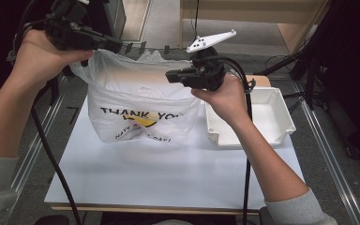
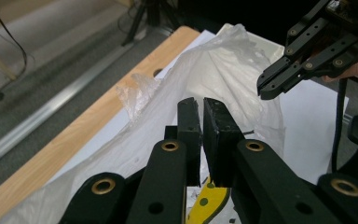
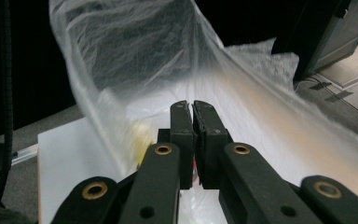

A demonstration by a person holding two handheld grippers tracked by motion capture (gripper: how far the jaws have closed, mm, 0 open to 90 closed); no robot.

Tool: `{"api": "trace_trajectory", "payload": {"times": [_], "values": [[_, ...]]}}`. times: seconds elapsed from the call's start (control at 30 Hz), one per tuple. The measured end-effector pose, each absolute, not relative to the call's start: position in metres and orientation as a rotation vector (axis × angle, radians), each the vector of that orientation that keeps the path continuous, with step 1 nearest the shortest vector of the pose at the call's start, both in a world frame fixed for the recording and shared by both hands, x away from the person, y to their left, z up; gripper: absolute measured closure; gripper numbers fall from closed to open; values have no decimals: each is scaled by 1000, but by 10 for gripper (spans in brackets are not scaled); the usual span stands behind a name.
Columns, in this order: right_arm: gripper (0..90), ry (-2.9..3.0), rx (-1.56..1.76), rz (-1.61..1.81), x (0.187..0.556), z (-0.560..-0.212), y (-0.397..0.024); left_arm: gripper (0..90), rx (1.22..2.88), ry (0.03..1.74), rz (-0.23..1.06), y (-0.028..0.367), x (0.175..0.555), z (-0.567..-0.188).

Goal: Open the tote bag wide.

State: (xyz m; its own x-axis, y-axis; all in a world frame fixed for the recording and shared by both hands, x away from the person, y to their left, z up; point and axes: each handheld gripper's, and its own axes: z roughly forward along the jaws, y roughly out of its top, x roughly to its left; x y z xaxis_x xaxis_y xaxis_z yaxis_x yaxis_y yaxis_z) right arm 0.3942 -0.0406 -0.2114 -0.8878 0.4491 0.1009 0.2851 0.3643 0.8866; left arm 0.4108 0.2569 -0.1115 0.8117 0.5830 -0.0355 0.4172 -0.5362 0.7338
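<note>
With the left gripper (image 1: 122,47) and the right gripper (image 1: 171,76) each clamped on the thin rim of the white plastic bag (image 1: 140,103), held up in the centre of the frame, the film could slip or tear if pulled apart too hard.

Thin crinkled plastic bag (image 1: 136,101), smooth white tray (image 1: 281,126)
</note>
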Motion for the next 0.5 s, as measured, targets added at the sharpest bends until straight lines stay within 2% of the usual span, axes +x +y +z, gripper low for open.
{"api": "trace_trajectory", "payload": {"times": [0.23,0.5], "values": [[882,2430,678,1517,414,-200,-21,897,2236,715,318,241,437,-113],[883,2435,714,1501,434,-219,-3,900,2253,746,296,250,450,-154]]}}
